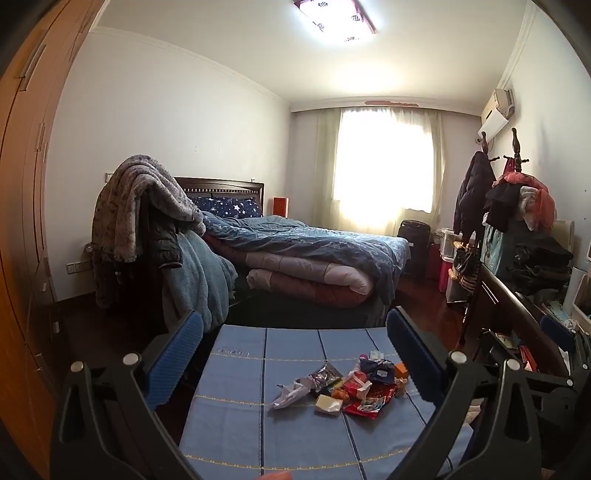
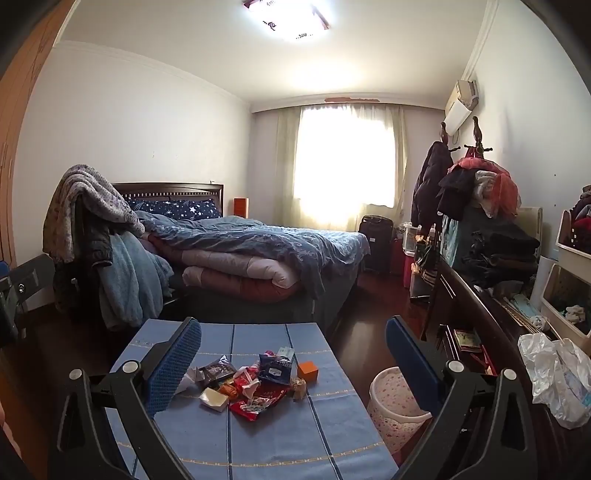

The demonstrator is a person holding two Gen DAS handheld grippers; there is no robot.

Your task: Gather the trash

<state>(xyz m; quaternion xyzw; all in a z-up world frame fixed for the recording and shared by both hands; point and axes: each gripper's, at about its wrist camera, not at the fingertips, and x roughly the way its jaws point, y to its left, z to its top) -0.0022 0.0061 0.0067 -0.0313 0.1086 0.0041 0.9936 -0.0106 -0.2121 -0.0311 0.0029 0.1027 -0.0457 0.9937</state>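
Small table [image 1: 229, 424] with blue striped cloth, foot of the bed [image 1: 314, 243]. Trash pile [image 1: 343, 387] sits on the table, toward its right side: wrappers, crumpled paper, a small orange box [image 2: 307, 370]. Left gripper [image 1: 295, 354] spread wide, empty, above the table. Right gripper [image 2: 293, 354] likewise wide, empty. Waste bin [image 2: 391, 402] on the floor just right of the table.

Daylight through curtained window [image 1: 384, 166], ahead of and above the fingers, blown out to white glare. Ceiling lamp [image 1: 334, 14] lit, also overexposed. Floor [image 2: 365, 332] dim, shadowed. Strong fisheye bending at edges, black vignette in corners. Centre sharp; slight softness toward rim.
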